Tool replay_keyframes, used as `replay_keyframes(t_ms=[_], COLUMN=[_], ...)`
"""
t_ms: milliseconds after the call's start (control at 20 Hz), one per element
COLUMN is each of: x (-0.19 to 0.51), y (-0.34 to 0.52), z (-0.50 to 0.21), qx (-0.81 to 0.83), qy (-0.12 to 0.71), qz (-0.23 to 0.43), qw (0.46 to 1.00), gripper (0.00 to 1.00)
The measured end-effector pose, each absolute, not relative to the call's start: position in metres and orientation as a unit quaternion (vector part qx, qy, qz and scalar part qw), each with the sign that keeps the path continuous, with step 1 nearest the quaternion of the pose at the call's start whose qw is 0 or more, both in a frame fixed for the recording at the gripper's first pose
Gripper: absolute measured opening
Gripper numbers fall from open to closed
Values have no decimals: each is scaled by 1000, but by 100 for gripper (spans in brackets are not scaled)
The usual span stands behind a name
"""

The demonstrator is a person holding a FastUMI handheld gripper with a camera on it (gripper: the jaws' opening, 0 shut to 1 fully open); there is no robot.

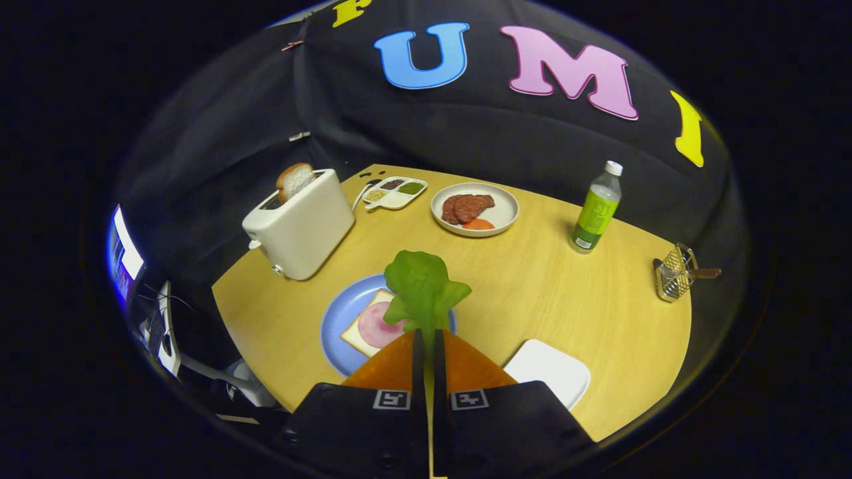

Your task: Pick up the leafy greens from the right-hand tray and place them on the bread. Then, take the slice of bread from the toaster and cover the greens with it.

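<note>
**Greens in the claw, above the bread**

Your gripper (426,334) has its fingers drawn almost together, with only a thin slit between them, and both press on the stalk end of the leafy greens (422,287). You hold them by the stem so the broad leaf stands free ahead of the tips, ready to lie flat when you let go.

Just beyond the fingers, at about 11 o'clock from the tips, is the blue plate (337,317), with the bread (359,337) on it and a pink round of ham (377,328) on top. The leaf overlaps that slice in this view, so you seem to be lined up for the drop; how high you are above it I cannot tell.

At 4 o'clock, just beside the right finger, lies the white tray (550,370), its visible face bare, which fits the greens having come from there.

Farther out at 10 o'clock stands the toaster (301,226), with the second slice (293,179) poking up out of its slot so it can be pinched from above. That is your next stop, by my reckoning.

At 1 o'clock sits a plate of meat slices (474,209), and at 2 o'clock a bottle (596,209), well apart from your path.
</note>
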State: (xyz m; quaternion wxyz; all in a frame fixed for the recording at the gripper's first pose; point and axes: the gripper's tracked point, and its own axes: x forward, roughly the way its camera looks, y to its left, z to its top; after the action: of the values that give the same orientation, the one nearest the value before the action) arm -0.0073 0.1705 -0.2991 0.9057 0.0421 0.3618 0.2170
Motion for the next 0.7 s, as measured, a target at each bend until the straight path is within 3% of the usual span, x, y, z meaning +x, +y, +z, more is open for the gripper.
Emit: replay_keyframes(t_ms=[550, 650, 700], x=[4, 5, 8], y=[239, 241, 238], z=[-323, -326, -331], qx=[20, 18, 10], qy=[389, 395, 396], qz=[238, 235, 227], qw=[890, 888, 890], gripper=[11, 19, 35])
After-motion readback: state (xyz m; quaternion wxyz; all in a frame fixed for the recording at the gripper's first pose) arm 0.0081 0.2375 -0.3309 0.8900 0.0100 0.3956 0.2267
